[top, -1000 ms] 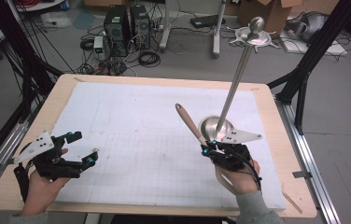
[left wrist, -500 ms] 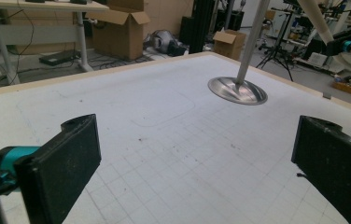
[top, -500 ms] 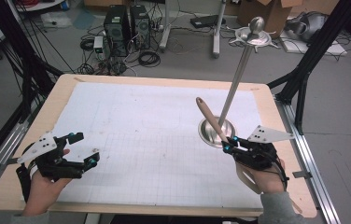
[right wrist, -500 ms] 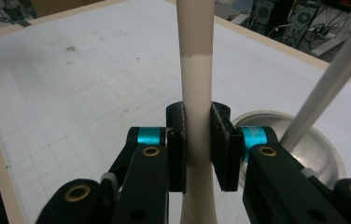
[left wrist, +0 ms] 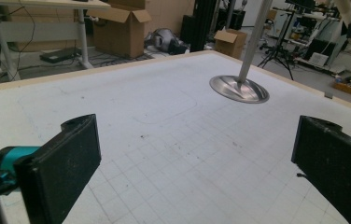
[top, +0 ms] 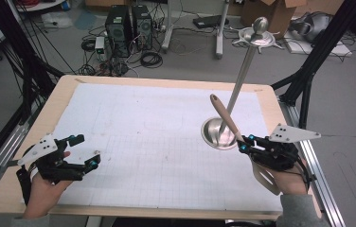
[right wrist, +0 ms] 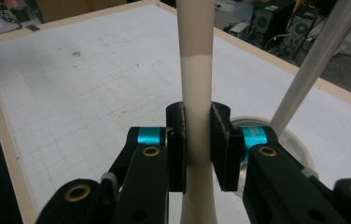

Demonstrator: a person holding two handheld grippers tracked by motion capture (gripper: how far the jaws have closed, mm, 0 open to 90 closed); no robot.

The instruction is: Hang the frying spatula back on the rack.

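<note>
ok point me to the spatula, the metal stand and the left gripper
spatula (top: 224, 118), high view, on its wooden handle
metal stand (left wrist: 239, 88), left gripper view, on its round base
left gripper (top: 82, 151), high view, midway between its open fingertips

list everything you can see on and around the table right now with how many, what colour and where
spatula: one, beige with a wooden handle, clamped in the right hand-held gripper, handle slanting up over the stand's base
utensil stand: one, silver metal pole on a round base, on the right half of the table, hook ring at its top
gridded mat: one, white, covering most of the tabletop
table: one, light wood edge, centre of the room
computer towers: two, black, on the floor beyond the table
cardboard box: one, brown, on the floor at the far right
left hand-held gripper: one, black with teal accents, near left corner, jaws open and empty
right hand-held gripper: one, black with teal accents, near right edge, shut on the spatula
</note>
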